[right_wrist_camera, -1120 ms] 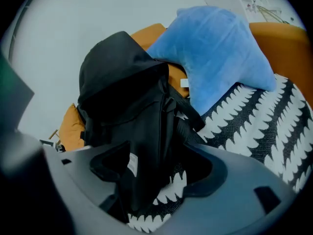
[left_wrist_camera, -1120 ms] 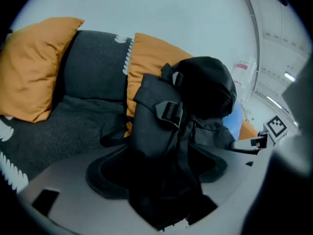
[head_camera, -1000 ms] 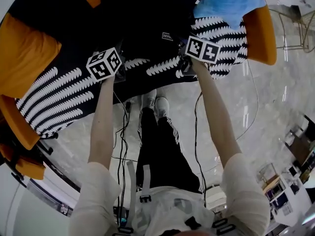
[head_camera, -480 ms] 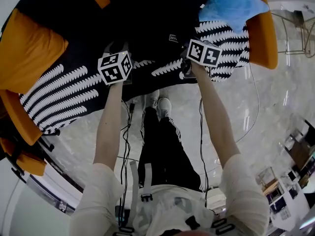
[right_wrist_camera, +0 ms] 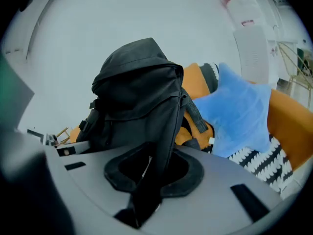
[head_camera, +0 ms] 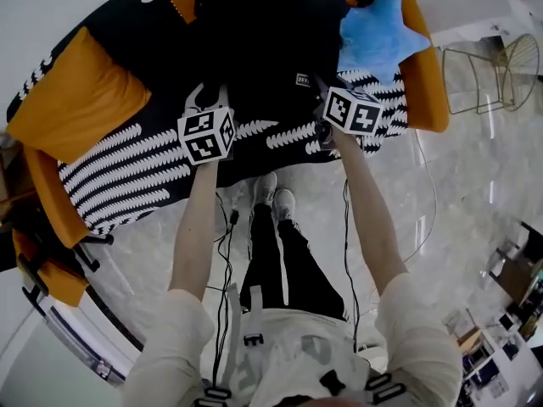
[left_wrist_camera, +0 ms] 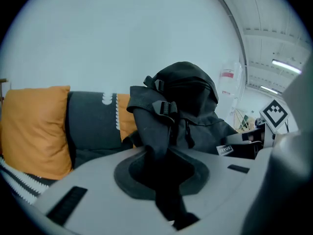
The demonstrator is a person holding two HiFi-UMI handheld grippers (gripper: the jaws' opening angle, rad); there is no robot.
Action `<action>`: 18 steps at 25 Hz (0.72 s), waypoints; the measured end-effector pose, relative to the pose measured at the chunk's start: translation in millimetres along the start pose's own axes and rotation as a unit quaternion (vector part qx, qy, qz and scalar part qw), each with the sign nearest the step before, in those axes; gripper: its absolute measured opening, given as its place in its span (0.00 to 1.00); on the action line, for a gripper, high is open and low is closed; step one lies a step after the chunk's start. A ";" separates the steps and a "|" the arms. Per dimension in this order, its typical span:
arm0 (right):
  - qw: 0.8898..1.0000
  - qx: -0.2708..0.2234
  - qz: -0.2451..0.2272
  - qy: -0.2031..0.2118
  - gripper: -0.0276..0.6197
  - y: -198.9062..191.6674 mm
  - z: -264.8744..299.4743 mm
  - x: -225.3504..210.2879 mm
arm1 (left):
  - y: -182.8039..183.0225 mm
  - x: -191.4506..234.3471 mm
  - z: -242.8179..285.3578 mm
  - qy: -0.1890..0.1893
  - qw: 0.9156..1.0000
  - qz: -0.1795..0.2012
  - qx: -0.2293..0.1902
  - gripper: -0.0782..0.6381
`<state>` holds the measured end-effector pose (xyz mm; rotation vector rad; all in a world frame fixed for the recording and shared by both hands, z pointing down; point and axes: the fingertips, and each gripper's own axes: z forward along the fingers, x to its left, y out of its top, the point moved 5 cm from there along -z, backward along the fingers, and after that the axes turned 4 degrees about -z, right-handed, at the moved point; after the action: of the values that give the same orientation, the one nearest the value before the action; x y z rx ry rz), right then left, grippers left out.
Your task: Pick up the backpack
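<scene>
Left gripper (head_camera: 207, 100): the jaws are closing with a black strap (left_wrist_camera: 157, 146) of the backpack (head_camera: 263, 32) pinched between the pads. The backpack stands upright between my two grippers, long axis vertical. Its bulk lies ahead of and above both sets of fingers, over the sofa (head_camera: 110, 172); I cannot see whether its base is clear of the seat. Right gripper (right_wrist_camera: 146, 180): the jaws are closing on a second strap (right_wrist_camera: 164, 141), with fabric between the pads. Both hands are equally near, one on each side. I judge that the coming move depends on level strap heights, so the bag does not tip toward the blue cushion (head_camera: 373, 41).
</scene>
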<state>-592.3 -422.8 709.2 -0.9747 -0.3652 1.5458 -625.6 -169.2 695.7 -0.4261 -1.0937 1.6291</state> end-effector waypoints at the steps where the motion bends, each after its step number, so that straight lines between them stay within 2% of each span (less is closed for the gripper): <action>1: 1.000 -0.007 -0.009 -0.001 0.17 15.6 -11.0 8.0 | 16.4 -4.2 -9.9 0.000 1.000 0.001 -0.009 0.19; 7: 0.996 -0.064 -0.064 -0.002 0.17 102.3 -93.0 76.4 | 111.1 -24.6 -90.5 0.008 0.998 0.003 -0.066 0.19; 11: 0.987 -0.124 -0.102 0.006 0.17 156.4 -150.4 123.3 | 175.4 -39.4 -148.6 0.011 0.992 0.026 -0.124 0.19; 14: 0.982 -0.151 -0.113 0.005 0.17 172.1 -200.8 151.1 | 203.3 -58.0 -199.4 0.016 0.988 0.042 -0.146 0.19; 18: 0.976 -0.176 -0.129 0.005 0.17 174.0 -269.2 182.1 | 218.3 -83.1 -268.2 0.014 0.985 0.051 -0.166 0.19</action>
<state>-494.8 -374.1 357.0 -1.1567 -0.7480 1.2622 -522.2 -127.0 358.0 -0.7301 -1.3466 1.5251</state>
